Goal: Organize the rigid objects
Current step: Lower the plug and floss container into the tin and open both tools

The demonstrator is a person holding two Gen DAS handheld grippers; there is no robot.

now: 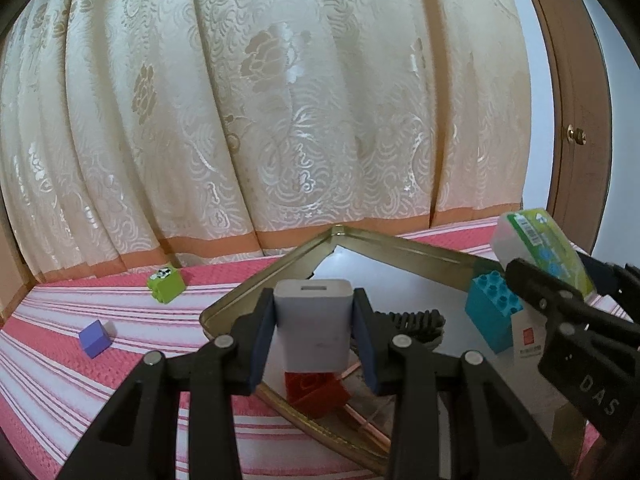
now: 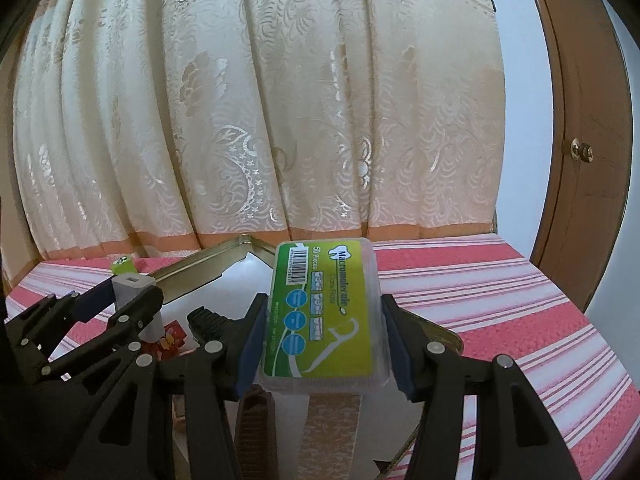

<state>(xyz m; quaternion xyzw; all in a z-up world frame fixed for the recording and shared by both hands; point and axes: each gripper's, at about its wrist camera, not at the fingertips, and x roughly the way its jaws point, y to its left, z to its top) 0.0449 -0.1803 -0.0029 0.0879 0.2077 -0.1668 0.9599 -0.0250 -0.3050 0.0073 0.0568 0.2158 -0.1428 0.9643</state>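
Charger block [image 1: 314, 326], white and smooth, sits clamped between my left gripper [image 1: 314, 344] fingers, upright, its socket end poking past the tips; my right gripper [image 2: 322, 336] is closed across the width of the floss-pick box [image 2: 326, 312], label up. Both hang above the open metal tin [image 1: 256, 280], apart from its floor as far as I can judge. Just below my left fingers lies a red brick [image 1: 316, 394], and beyond them a black comb [image 1: 416, 322]; to their right a blue brick [image 1: 494, 312] stands under my right fingers' load. If I let the charger go here it may land on the red brick and topple, or clip the near rim and bounce out. The floss-pick box is slick plastic held only by its edges, so a tilt could slide it forward onto the blue brick. My two grippers are close, and crossing paths could knock either load. Outside the tin, left of my fingers, a green block [image 1: 166, 284] and a purple cube [image 1: 96, 338] wait on the striped cloth [image 1: 60, 360].
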